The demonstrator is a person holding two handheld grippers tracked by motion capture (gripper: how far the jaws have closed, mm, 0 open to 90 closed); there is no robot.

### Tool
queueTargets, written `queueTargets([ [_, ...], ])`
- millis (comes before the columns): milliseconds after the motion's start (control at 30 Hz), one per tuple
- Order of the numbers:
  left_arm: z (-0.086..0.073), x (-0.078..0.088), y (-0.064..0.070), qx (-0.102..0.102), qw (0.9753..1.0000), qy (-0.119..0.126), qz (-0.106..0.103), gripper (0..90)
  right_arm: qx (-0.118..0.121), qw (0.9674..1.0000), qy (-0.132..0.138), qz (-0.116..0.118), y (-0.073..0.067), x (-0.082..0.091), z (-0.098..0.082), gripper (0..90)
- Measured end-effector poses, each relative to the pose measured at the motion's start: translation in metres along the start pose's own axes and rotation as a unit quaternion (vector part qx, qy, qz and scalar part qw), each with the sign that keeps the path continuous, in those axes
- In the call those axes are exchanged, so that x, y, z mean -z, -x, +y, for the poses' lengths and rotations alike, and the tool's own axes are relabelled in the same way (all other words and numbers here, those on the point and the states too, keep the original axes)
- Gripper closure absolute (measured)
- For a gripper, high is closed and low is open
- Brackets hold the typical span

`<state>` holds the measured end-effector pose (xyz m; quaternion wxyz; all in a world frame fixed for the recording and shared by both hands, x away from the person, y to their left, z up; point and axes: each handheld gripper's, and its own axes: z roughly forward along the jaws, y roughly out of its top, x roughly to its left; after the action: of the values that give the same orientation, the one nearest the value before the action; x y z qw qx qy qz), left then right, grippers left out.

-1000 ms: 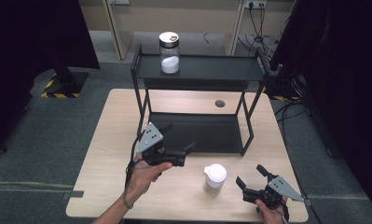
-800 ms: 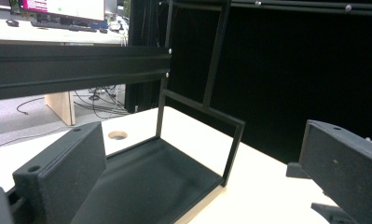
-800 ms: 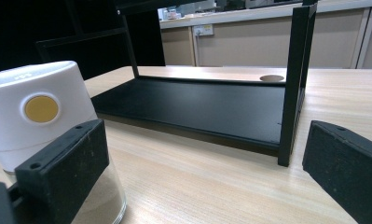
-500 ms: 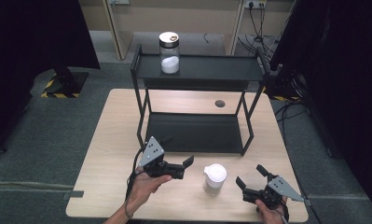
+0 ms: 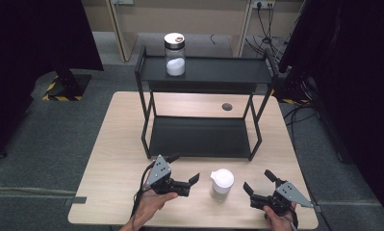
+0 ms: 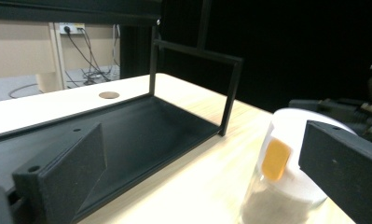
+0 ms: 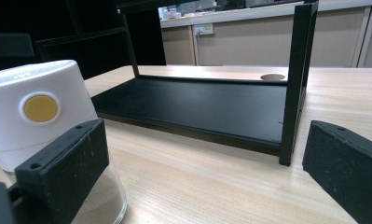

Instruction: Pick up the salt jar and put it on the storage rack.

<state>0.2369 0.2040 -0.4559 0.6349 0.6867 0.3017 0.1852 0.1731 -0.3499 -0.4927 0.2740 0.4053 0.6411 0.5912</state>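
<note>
A small jar with a white lid (image 5: 222, 182) stands on the wooden table (image 5: 122, 144) near its front edge. My left gripper (image 5: 185, 168) is open just left of the jar, its jaws pointing toward it without touching. My right gripper (image 5: 258, 179) is open just right of the jar, also apart from it. In the left gripper view the jar (image 6: 288, 186) sits by the right jaw, outside the gap of the left gripper (image 6: 202, 177). In the right gripper view the jar (image 7: 34, 112) stands behind the left jaw of the right gripper (image 7: 204, 177).
A black two-level shelf rack (image 5: 201, 137) stands at the table's middle and back. A taller jar with a dark lid (image 5: 174, 54) stands on its top shelf. A round cable hole (image 5: 227, 107) lies behind the rack's lower shelf. Dark curtains flank the table.
My left gripper has come down toward the front edge and turned its jaws toward the white-lidded jar. The right gripper and the jar have stayed put.
</note>
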Motion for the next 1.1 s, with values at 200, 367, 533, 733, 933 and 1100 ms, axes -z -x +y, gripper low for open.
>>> queueTargets([
  [200,-0.020,0.004,-0.002,0.011,0.9999,-0.006,0.001,0.1,0.001,1.0000,0.000,0.000,0.000,0.000,0.000,0.6],
  [367,-0.029,0.007,-0.001,0.003,1.0000,-0.004,0.003,0.1,0.001,1.0000,0.001,0.001,0.000,0.000,0.000,0.6],
  [533,-0.033,0.007,0.001,0.003,1.0000,-0.006,-0.002,0.1,0.000,1.0000,0.001,0.001,0.001,0.001,0.000,0.6],
  [733,-0.034,0.007,0.002,-0.006,1.0000,-0.004,0.003,0.1,-0.002,1.0000,0.002,0.002,0.002,0.000,0.000,0.6],
  [933,-0.037,0.009,0.000,0.001,1.0000,0.000,-0.001,0.1,-0.004,1.0000,0.004,0.000,0.000,0.002,-0.001,0.6],
  [1100,-0.038,0.007,0.002,-0.004,0.9999,-0.007,-0.007,0.1,0.001,1.0000,0.006,0.001,0.000,0.003,0.000,0.6],
])
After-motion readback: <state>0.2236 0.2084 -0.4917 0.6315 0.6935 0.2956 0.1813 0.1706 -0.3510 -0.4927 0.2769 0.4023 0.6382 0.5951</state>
